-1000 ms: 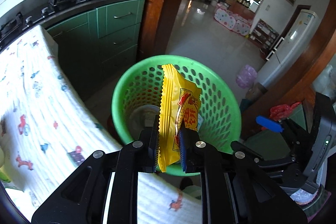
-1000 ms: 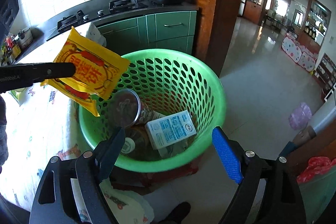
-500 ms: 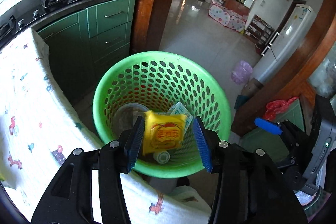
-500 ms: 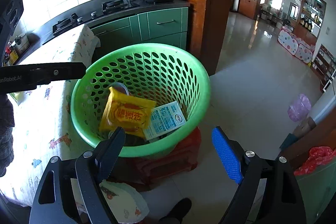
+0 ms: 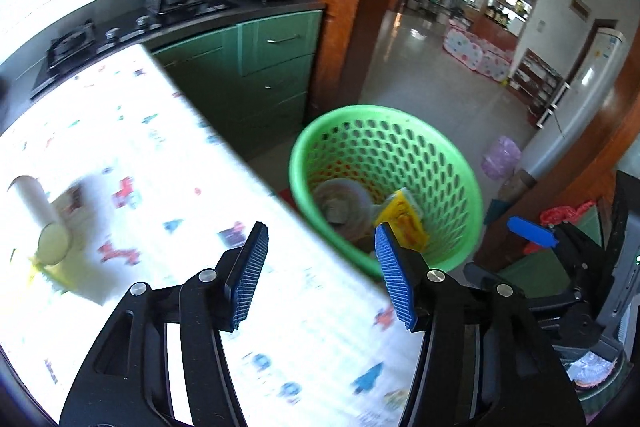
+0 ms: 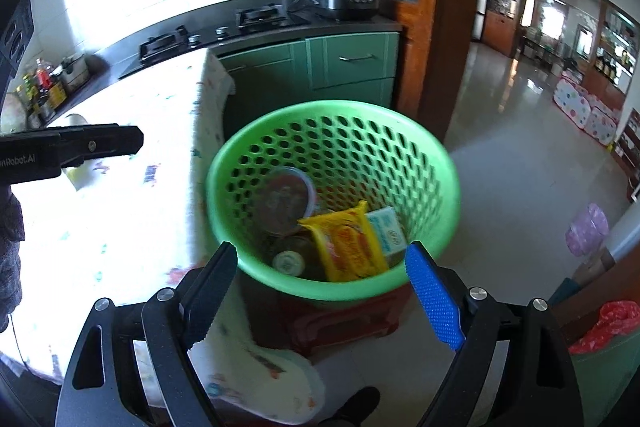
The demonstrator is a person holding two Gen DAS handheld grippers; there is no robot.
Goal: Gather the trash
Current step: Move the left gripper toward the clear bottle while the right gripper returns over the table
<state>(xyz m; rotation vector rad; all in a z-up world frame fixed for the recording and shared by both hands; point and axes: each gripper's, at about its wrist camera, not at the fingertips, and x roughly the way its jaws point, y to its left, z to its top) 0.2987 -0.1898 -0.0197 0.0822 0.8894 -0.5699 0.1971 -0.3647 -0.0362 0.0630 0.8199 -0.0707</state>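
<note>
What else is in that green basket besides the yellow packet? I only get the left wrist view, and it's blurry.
Observer: A white and blue carton lies in the green basket, right against the yellow packet.
Visitor: Anything smaller down there?
Observer: What looks like a bottle with a pale cap, on the packet's other side.
Visitor: What is under the basket?
Observer: A red stool shows directly beneath it.
</note>
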